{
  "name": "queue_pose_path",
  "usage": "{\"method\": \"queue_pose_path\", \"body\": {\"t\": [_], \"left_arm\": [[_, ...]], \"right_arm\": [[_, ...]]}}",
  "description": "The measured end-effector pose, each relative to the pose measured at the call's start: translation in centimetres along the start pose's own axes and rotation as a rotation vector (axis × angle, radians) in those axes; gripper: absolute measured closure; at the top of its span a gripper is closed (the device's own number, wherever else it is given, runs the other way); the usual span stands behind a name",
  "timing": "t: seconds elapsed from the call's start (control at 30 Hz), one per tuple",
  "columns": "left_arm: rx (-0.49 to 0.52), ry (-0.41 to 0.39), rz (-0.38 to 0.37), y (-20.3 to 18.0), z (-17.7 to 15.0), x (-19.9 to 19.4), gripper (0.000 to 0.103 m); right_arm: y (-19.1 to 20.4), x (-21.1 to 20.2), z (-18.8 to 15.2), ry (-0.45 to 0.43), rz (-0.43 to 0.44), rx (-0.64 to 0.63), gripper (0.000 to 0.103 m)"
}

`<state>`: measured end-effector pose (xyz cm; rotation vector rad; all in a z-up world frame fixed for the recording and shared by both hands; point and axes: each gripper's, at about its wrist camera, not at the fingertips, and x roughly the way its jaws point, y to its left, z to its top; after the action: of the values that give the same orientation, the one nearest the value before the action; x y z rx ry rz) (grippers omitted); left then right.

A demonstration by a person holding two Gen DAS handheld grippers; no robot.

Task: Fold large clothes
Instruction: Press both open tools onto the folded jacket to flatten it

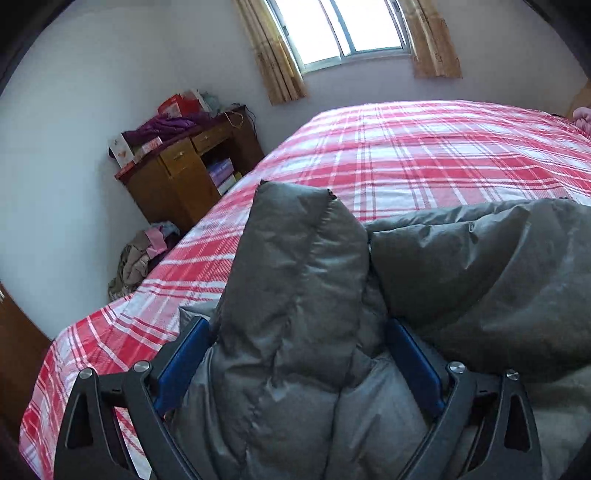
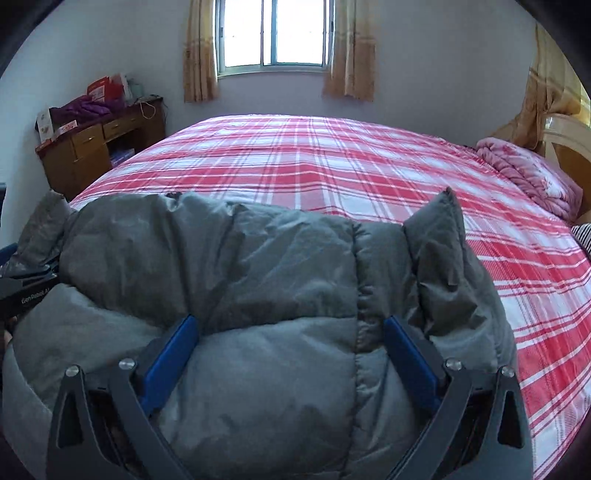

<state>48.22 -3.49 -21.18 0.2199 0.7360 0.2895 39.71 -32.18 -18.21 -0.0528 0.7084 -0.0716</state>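
Grey jacket [image 2: 258, 258] (puffy) between both wide grippers; grip unclear.

1. One grey quilted puffer jacket [image 2: 258, 266] lay bunched at the near edge of the bed.
2. One bed with a red-and-white plaid sheet [image 2: 332, 166] filled the middle of both views.
3. Two grippers were counted, the left gripper [image 1: 299, 328] and the right gripper [image 2: 291, 328], each with two blue-padded fingers [image 2: 173, 354].
4. One window with a metal frame [image 2: 273, 33] was flanked by two tan curtains [image 2: 199, 55].
5. One brown wooden desk [image 2: 92, 147] carried one purple garment [image 2: 83, 109].
6. One pink rolled blanket [image 2: 528, 173] lay at the bed's right end.
7. One heap of mixed clothes [image 1: 140, 258] sat on the floor; its pieces could not be counted.
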Motion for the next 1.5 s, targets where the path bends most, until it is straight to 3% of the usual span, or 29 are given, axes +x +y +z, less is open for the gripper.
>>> {"method": "queue_pose_path", "body": {"t": [0.17, 0.47, 1.27, 1.5], "left_arm": [[-0.029, 0.051, -0.036, 0.3, 0.0, 1.1, 0.002], [-0.015, 0.097, -0.036, -0.2, -0.1, 2.0, 0.001], [-0.009, 0.112, -0.036, -0.3, -0.1, 2.7, 0.001], [0.015, 0.124, 0.002, -0.4, 0.4, 1.8, 0.001]], "right_arm": [[0.1, 0.3, -0.2, 0.018, 0.005, 0.008, 0.000], [0.2, 1.5, -0.1, 0.070, 0.001, 0.004, 0.000], [0.7, 3.1, -0.2, 0.154, -0.014, -0.011, 0.000], [1.2, 3.0, 0.5, 0.178, -0.043, -0.032, 0.002]]}}
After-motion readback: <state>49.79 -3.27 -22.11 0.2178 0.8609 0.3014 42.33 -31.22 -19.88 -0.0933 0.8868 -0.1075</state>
